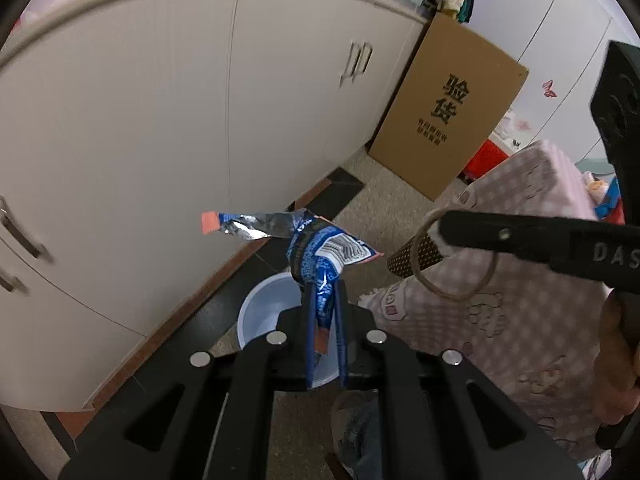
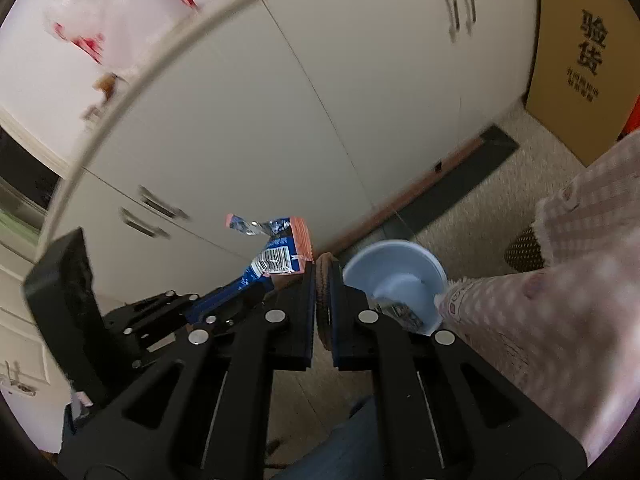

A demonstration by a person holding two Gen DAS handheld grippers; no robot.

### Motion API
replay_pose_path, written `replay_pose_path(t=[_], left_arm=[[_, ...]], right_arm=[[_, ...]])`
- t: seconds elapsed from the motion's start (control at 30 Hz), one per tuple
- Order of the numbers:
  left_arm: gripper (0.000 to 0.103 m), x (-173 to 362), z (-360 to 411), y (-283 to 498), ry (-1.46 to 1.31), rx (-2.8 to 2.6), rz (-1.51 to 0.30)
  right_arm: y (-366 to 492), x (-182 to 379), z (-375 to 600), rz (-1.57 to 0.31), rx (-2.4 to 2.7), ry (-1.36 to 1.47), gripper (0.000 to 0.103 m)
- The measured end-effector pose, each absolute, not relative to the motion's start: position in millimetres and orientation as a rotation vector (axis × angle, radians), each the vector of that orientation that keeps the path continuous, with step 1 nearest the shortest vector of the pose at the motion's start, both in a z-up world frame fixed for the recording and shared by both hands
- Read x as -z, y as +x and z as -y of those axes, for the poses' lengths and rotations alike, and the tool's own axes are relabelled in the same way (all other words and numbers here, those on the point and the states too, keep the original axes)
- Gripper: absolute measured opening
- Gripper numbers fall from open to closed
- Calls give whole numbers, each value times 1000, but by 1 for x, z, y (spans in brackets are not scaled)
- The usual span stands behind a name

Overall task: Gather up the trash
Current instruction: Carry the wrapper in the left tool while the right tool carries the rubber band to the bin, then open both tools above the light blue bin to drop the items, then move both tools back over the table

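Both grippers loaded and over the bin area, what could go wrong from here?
1. The blue wrapper in the left gripper splays wide beyond the fingers; released off-centre, it may catch the rim of the light blue bin or drift onto the floor.
2. The brown elastic ring in the right gripper hangs beside the pink checked cloth, not over the bin; it may fall there.
3. Both views are blurred, so aim may suffer.
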State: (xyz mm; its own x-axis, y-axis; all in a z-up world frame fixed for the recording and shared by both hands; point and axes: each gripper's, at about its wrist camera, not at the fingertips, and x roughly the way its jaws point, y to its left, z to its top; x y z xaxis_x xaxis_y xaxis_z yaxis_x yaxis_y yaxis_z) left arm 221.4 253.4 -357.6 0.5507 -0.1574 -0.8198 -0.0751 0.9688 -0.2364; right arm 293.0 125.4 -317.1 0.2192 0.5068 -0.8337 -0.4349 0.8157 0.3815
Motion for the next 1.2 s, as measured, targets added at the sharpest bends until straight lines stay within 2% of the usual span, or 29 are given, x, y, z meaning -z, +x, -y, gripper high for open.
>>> replay_pose_path(t=[0.23,0.3,0.33,0.37,0.4,0.43,0.47,0.5,0.57,0.8,0.9,0.97,1.2], left_arm=[[9,416,-251,254,-279,89,-1109],[22,427,-247,261,-271,113,-1138],[42,431,-247,263,-263,109,-1147],[60,434,-248,264,-255,100,-1150],[65,437,-248,266,-251,92,-1150],[68,438,-249,266,-253,89,-1151],[70,440,-250,267,-256,82,-1157],[71,441,-251,267,-256,74,-1161],[74,443,-255,266,-265,56,-1162],[74,440,-265,257,-291,25,-1147],[74,440,-268,252,-295,13,-1146],[74,439,-271,250,-293,8,-1146],[75,430,-279,247,-308,-5,-1122]], right_arm=[[320,372,-137,-1311,-567,54,7],[328,388,-135,-1353,-532,83,8],[330,394,-133,-1369,-517,91,13],[333,397,-132,-1375,-510,91,28],[334,399,-130,-1377,-498,86,38],[336,400,-129,-1375,-495,84,59],[336,400,-129,-1373,-500,87,62],[337,401,-128,-1376,-502,91,62],[339,403,-126,-1379,-500,104,69],[337,412,-131,-1423,-564,131,70],[338,418,-136,-1451,-572,126,82],[339,419,-137,-1450,-564,134,95],[339,416,-138,-1449,-612,200,97]])
